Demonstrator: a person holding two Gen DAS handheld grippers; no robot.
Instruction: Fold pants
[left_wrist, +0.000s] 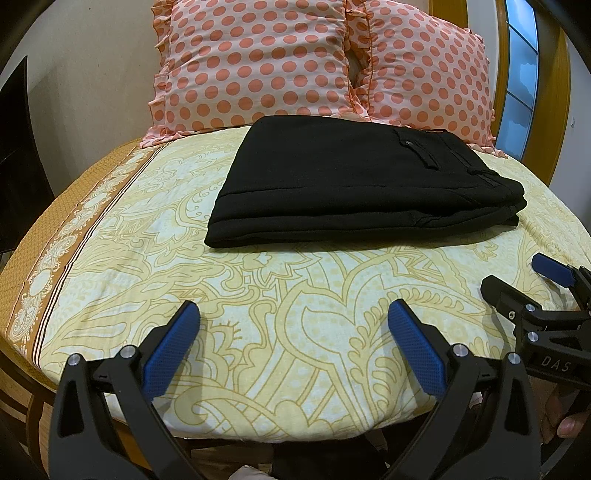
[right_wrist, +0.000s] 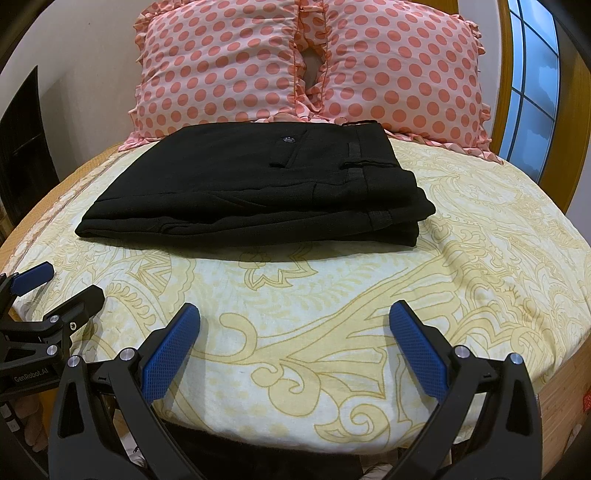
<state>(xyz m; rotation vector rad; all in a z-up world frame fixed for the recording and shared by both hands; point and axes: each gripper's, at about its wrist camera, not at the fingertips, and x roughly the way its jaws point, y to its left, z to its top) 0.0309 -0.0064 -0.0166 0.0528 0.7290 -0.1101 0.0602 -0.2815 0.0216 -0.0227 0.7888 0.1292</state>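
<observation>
Black pants (left_wrist: 354, 177) lie folded into a flat rectangular stack on the yellow patterned bed sheet (left_wrist: 295, 295), waistband and back pocket to the right; they also show in the right wrist view (right_wrist: 258, 184). My left gripper (left_wrist: 293, 314) is open and empty, held over the sheet near the bed's front edge, well short of the pants. My right gripper (right_wrist: 295, 314) is open and empty, also short of the pants. Each gripper shows at the edge of the other's view: the right one (left_wrist: 521, 280), the left one (right_wrist: 62, 284).
Two pink polka-dot pillows (left_wrist: 258, 62) (left_wrist: 424, 81) lean at the head of the bed behind the pants. A wooden frame and window (right_wrist: 532, 74) stand at the right. A dark piece of furniture (left_wrist: 14, 155) stands at the left.
</observation>
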